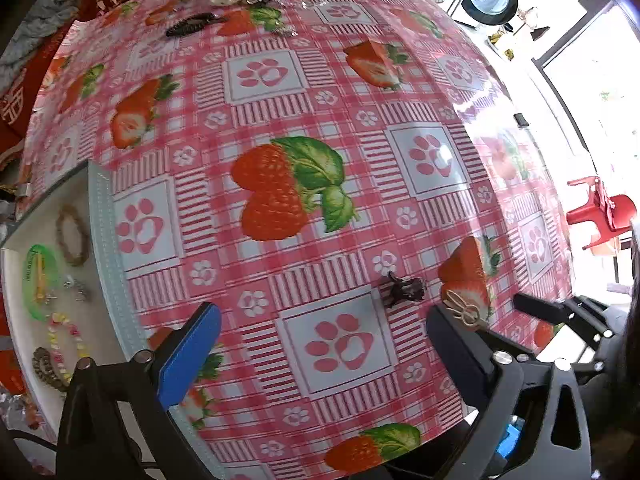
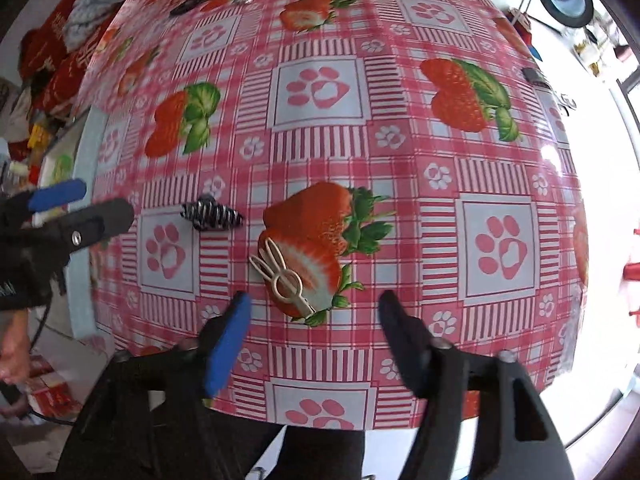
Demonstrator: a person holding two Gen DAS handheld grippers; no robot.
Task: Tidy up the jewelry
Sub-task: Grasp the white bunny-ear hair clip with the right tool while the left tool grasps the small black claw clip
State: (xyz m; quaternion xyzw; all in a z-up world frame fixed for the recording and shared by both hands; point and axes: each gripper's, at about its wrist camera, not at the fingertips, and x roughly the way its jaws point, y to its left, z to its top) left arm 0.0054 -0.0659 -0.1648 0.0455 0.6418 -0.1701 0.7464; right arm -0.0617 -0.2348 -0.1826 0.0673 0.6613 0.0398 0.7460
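Now: right gripper [image 2: 314, 306] spread, framing cream bunny clip [image 2: 282, 276] on the tablecloth [image 2: 400, 152], likely lining up a pick | left gripper [image 1: 324, 320] spread, holding nothing, near dark claw clip [image 1: 404, 290] | tray [image 1: 106, 240] at left holds sorted bracelets [image 1: 72, 236] | far-edge items [image 1: 192, 24] blurred, possibly more clips | path unobstructed.

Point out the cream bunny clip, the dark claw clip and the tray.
cream bunny clip [image 2: 282, 276], right wrist view, on its ring below the ears.
dark claw clip [image 2: 212, 216], right wrist view, on its toothed body.
tray [image 1: 114, 256], left wrist view, on its pale blue rim.
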